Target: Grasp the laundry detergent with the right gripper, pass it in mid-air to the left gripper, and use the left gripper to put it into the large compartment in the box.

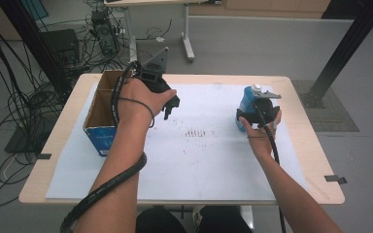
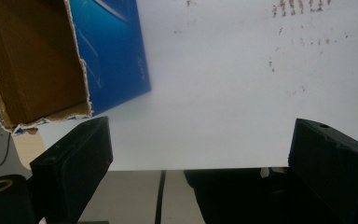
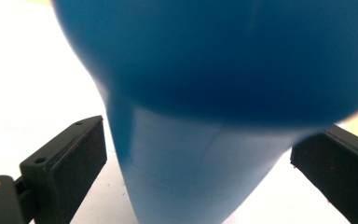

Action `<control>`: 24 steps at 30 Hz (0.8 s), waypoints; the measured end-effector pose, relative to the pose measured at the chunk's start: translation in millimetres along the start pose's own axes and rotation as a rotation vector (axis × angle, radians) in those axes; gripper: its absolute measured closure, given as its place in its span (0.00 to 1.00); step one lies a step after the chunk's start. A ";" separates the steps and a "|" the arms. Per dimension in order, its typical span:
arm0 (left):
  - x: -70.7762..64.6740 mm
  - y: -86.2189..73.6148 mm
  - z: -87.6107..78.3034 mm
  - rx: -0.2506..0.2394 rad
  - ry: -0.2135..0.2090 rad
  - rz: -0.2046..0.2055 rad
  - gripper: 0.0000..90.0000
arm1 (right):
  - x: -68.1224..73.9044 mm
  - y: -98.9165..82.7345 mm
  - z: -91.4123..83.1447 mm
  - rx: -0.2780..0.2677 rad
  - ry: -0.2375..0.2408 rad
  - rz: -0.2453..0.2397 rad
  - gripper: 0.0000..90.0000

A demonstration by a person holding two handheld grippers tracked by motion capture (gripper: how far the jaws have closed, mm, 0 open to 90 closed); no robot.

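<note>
We are straddling the blue bottle near the counter's right edge with the right claw spread; closing off-centre could topple it. Left claw is hanging apart, empty.

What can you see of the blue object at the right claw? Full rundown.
The blue object is smooth, plain blue, plastic-looking, with a rounded bulge above a narrower body in the right gripper view. It stands on the white sheet at the table's right side. The right claw is open: its jaws flank the body, each with a visible gap. The high view shows little more of it; type unclear.
</note>
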State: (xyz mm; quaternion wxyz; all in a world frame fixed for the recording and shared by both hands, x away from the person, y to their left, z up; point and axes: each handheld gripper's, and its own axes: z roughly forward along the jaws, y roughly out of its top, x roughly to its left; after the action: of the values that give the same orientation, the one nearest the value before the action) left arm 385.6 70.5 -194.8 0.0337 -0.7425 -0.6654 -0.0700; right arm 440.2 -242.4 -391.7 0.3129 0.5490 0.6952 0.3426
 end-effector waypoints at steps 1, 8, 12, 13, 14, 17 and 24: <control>0.8 0.0 -0.1 -0.005 -0.005 -0.004 0.07 | 0.0 0.0 0.0 0.000 0.000 0.000 0.04; -1.0 -0.5 0.3 -0.007 -0.006 -0.004 0.07 | -0.3 0.1 -0.2 0.002 0.004 0.005 0.04; -1.7 -0.6 0.8 -0.005 -0.003 0.000 0.07 | 0.4 0.2 -0.1 0.002 0.006 0.002 0.04; -1.2 -0.7 0.7 -0.005 -0.003 0.000 0.07 | 0.3 0.1 0.3 0.004 0.008 -0.001 0.04; -0.4 -0.7 0.4 -0.003 -0.002 0.004 0.07 | 0.3 0.1 0.3 0.004 0.008 -0.001 0.04; 0.8 -1.0 0.0 -0.006 -0.002 -0.004 0.07 | 0.0 -0.2 0.7 0.007 0.007 -0.001 0.04; 2.3 -2.0 2.1 0.000 0.001 -0.003 0.07 | 1.7 -0.7 1.6 0.004 0.012 0.000 0.08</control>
State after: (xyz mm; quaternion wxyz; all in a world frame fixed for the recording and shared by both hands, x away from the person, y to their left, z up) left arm 384.0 73.3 -196.6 0.0339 -0.7414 -0.6665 -0.0706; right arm 440.8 -240.6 -393.3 0.3075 0.5476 0.6976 0.3448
